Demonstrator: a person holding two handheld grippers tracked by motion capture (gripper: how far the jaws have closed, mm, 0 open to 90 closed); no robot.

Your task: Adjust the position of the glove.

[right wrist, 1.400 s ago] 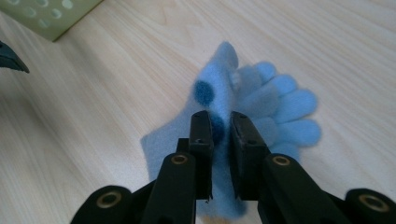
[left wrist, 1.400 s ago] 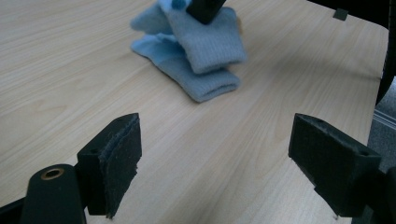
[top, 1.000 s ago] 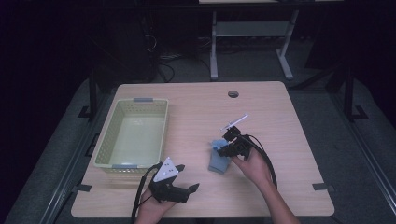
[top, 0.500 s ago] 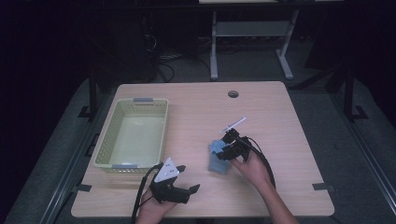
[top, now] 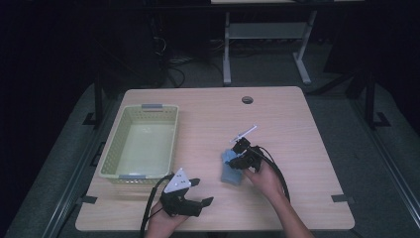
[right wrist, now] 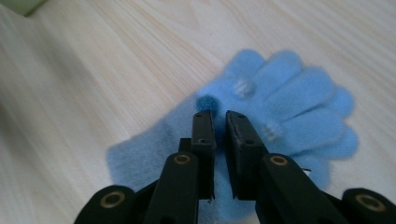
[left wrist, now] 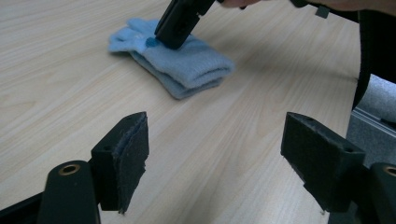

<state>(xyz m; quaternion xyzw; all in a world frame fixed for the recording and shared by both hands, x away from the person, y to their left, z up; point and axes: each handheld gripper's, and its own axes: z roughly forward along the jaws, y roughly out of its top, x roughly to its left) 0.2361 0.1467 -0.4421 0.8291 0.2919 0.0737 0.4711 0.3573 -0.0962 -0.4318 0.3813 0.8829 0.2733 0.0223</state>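
Fingers of the right gripper (right wrist: 219, 116) stand almost together over the blue gloves (right wrist: 261, 135), with only a thin slot between the pads; a small nub of knit sits at the tip of the left-hand pad, so they seem to pinch a fold of fabric, though the blur there leaves it unsure whether the hold is real. From the high view the gloves (top: 231, 167) lie as a stacked pair near the middle of the table (top: 297, 114), to the right of the green basket (top: 111, 148) and apart from it. The left gripper (top: 200, 191) rests near the front edge with its jaws spread wide and nothing between them; its own camera looks across bare wood at the gloves (left wrist: 182, 63).

To do the pinch well, the pads should bite deeper than the loose thumb, catching both gloves through the palm so the lower one does not stay behind on lifting. Closing firmly before rising, then lifting straight up, should keep the soft knit from slipping. If the basket is the goal, the pair should clear its rim before release.
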